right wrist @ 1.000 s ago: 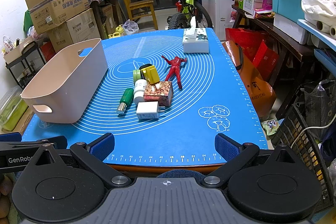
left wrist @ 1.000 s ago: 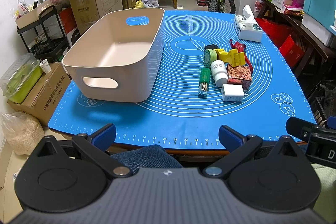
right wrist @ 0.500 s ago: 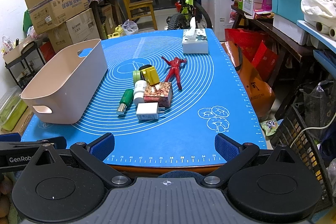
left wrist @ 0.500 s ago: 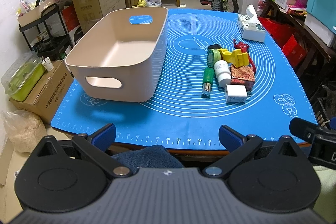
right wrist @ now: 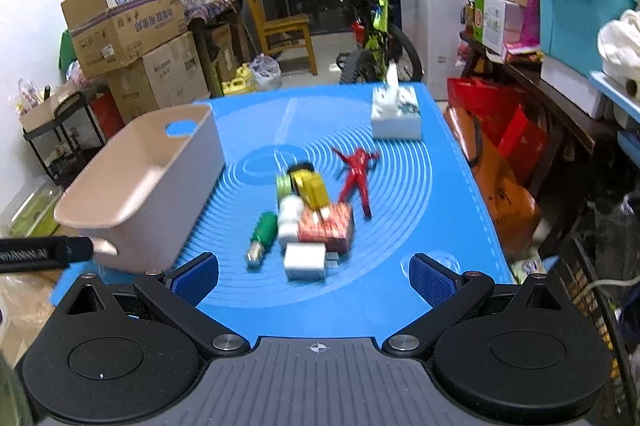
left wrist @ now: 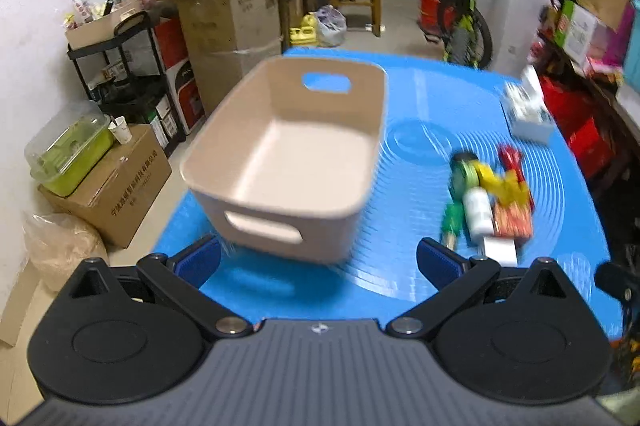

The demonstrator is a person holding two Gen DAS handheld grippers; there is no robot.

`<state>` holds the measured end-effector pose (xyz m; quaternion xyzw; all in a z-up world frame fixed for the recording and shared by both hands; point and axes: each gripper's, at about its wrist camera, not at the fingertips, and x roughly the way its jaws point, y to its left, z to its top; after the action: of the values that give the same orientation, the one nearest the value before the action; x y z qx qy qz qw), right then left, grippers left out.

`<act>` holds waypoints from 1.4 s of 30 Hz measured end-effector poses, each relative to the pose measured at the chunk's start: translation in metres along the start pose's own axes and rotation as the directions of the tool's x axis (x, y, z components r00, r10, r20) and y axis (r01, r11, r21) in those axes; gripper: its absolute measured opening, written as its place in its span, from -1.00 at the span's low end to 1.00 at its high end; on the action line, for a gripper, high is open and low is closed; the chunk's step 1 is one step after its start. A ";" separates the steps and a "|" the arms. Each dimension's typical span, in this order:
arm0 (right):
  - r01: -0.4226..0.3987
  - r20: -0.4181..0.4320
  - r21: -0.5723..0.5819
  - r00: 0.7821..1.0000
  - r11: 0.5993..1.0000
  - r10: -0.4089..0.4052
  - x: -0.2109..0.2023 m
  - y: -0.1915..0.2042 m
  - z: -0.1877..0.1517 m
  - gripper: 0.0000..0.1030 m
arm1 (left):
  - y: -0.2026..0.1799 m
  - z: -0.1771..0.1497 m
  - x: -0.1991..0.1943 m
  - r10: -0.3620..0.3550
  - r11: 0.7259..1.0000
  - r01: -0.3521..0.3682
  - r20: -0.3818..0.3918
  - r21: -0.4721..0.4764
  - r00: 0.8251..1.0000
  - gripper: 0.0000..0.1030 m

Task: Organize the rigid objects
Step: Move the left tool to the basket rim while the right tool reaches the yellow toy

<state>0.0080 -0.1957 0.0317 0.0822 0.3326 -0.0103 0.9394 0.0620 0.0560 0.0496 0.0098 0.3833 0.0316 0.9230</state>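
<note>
Both hand-held grippers, left (left wrist: 318, 260) and right (right wrist: 314, 276), are spread and hold nothing. A beige bin (left wrist: 256, 146) sits left of the small items (right wrist: 308, 218).

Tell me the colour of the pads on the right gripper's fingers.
Dark blue, textured pads on black arms; the right wrist view shows them best.

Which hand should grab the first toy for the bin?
Probably the right gripper: open, and the white charger lies straight ahead between its fingers. The left gripper faces the empty bin, with the pile off to its right.
</note>
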 end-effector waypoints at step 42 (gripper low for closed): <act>0.121 -0.141 -0.193 0.979 0.974 -0.150 0.210 0.028 0.058 0.68 | 0.140 0.063 0.181 -0.016 0.996 -0.006 -0.233 -0.093 0.972 -0.24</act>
<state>0.2096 -0.1704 -0.0518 -0.0272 0.4089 -0.0372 0.9114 0.2271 0.2080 -0.0282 -0.0380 0.4870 0.0482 0.8712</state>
